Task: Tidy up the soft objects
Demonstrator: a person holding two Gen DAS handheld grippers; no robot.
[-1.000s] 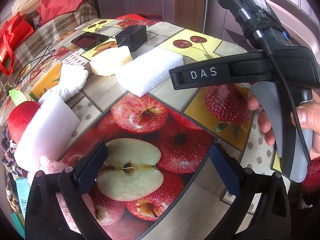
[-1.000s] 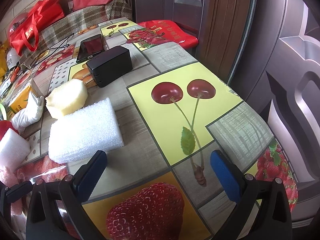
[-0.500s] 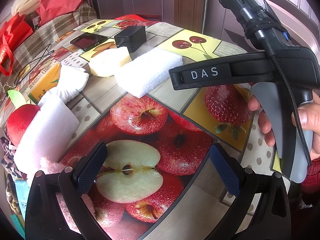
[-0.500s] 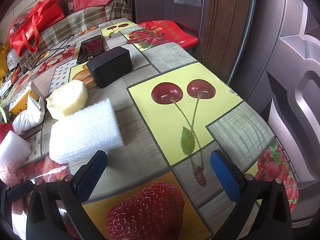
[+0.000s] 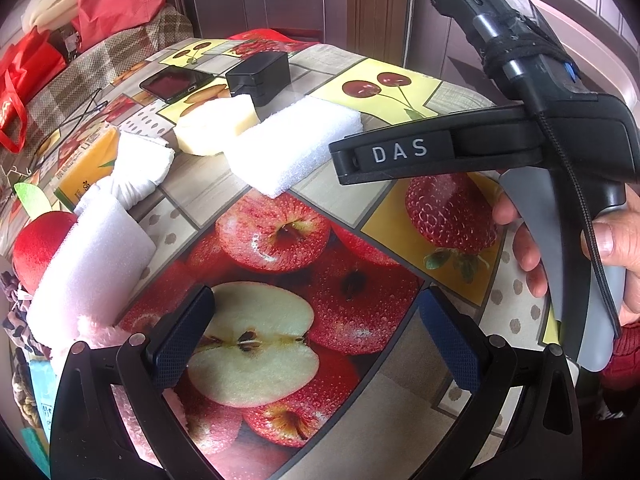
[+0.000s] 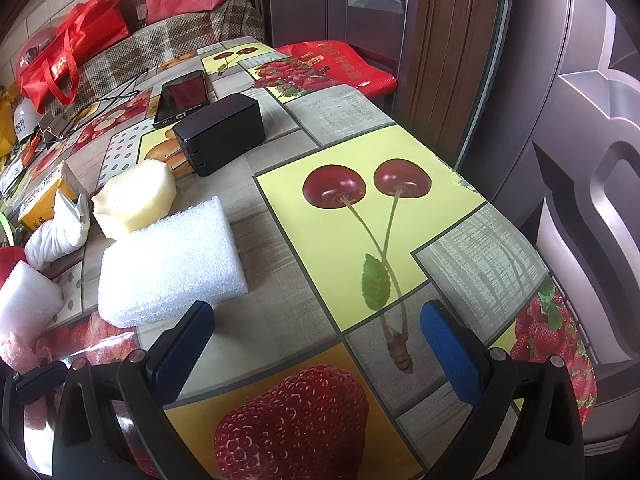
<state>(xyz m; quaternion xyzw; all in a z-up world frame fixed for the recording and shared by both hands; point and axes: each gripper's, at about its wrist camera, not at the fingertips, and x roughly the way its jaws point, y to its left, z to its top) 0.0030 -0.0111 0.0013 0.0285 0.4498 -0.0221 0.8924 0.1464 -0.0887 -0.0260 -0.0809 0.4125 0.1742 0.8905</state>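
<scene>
Your right gripper [image 6: 316, 344] hovers over the table, jaws wide apart and holding nothing. Just ahead and to its left lies the white foam block [image 6: 170, 262], flat, with its long axis running left to right across your reach. Your left gripper [image 5: 314, 332], also wide open and empty, sits farther from it, nearer the second foam piece [image 5: 90, 264].

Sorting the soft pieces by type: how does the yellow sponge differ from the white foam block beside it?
The yellow sponge is pale yellow, rounded and lumpy; the white foam block is white, rectangular and flat-topped. The block looks larger and lies nearer the right gripper; the sponge lies nearer the black box. Both rest on the table, ungripped.
</scene>
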